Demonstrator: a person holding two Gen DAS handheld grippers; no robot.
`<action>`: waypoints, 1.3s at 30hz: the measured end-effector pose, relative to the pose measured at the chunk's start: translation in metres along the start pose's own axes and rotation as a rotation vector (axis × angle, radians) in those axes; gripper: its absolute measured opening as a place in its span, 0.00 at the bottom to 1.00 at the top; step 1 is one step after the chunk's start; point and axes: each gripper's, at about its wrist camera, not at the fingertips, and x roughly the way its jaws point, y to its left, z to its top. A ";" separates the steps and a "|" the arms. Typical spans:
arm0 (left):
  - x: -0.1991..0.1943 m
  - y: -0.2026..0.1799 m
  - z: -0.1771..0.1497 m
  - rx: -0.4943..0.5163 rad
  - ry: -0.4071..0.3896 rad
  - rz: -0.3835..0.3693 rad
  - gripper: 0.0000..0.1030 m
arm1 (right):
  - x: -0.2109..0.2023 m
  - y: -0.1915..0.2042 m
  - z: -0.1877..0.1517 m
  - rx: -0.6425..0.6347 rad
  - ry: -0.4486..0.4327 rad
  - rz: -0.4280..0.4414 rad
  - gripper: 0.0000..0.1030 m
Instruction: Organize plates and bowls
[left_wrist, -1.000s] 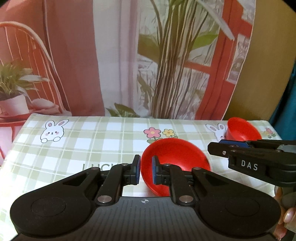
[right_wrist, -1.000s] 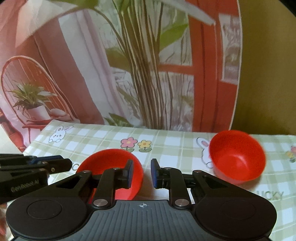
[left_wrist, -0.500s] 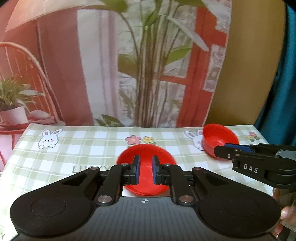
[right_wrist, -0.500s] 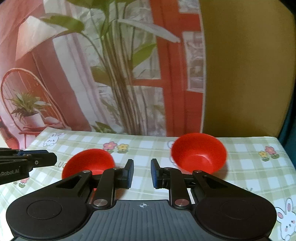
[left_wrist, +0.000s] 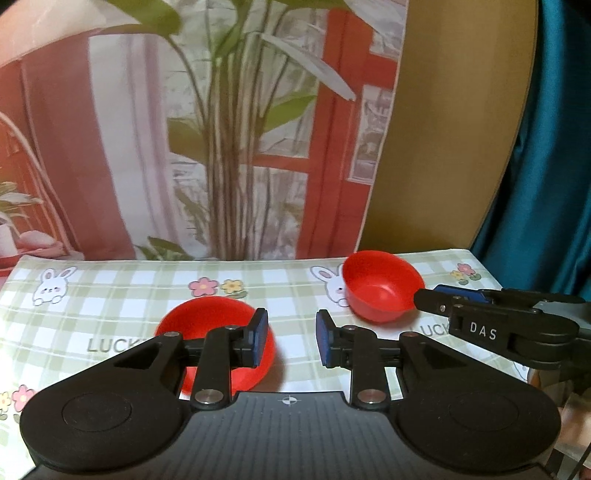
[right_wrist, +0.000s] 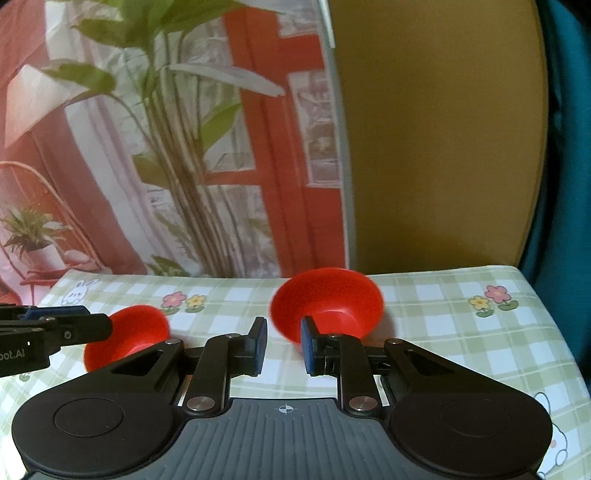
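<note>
Two red round plastic bowls stand apart on the green checked tablecloth (left_wrist: 110, 295); the nearer bowl (left_wrist: 207, 321) sits at 10 o'clock from the left gripper (left_wrist: 289, 341), the farther bowl (left_wrist: 380, 288) at 1 o'clock. Both tongs are spread wide and hold nothing; the right gripper (right_wrist: 282, 345) has one pad before the farther bowl (right_wrist: 327, 306), probably to take its rim and nest it into the other.

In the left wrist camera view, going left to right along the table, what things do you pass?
Bunny print → flower print → left red bowl → left gripper → right red bowl → right gripper
</note>
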 end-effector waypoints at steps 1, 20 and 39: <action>0.002 -0.002 0.001 0.003 0.002 -0.003 0.29 | 0.001 -0.004 0.000 0.006 0.001 -0.001 0.19; 0.067 -0.021 0.016 -0.013 0.047 -0.095 0.32 | 0.027 -0.069 0.003 0.093 0.011 -0.052 0.19; 0.139 -0.026 0.027 -0.057 0.105 -0.133 0.33 | 0.085 -0.089 0.004 0.165 0.052 -0.087 0.19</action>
